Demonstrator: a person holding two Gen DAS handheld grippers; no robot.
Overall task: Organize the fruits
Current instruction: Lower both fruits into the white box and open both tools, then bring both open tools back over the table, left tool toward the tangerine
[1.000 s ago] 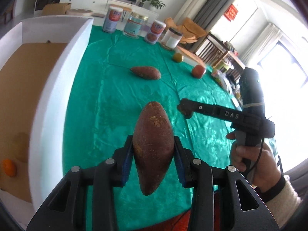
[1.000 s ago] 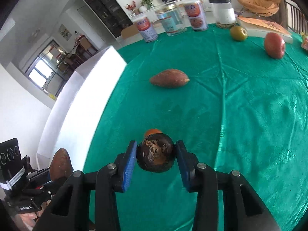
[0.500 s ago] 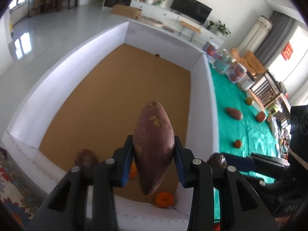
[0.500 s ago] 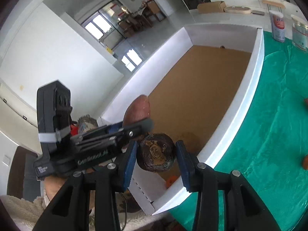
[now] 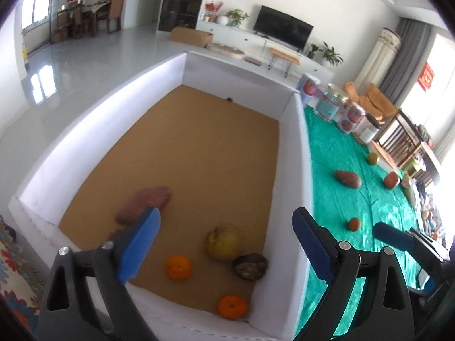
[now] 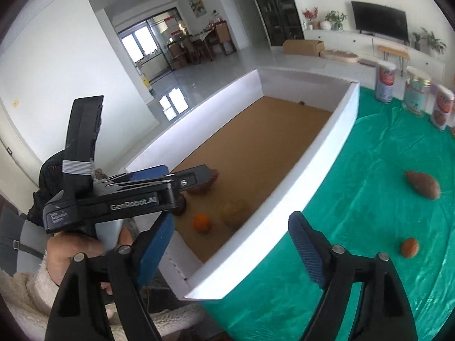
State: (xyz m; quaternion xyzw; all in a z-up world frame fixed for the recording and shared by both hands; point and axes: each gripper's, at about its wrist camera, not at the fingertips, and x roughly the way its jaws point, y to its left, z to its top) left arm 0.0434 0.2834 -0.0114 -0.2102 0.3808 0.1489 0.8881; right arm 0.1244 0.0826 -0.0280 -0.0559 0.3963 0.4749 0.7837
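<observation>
Both tools stand over the near end of the white box [image 5: 298, 153], which sits along the left edge of the green-covered table [image 5: 355, 199]. The left gripper [image 5: 224, 241] has jaws spreading, nothing between them; the right gripper [image 6: 230, 244] likewise, empty. The placement reads as a drop.

A sweet potato [image 5: 145, 204] lies on the box floor towards the near-left corner. A dark round fruit [image 5: 250, 265] rests against the right wall, touching a pale fruit [image 5: 224, 241], with two oranges [image 5: 178, 267] close by.

A second sweet potato [image 5: 347, 178] and a small brown fruit [image 5: 354, 224] remain on the cloth, so sorting appears unfinished.
</observation>
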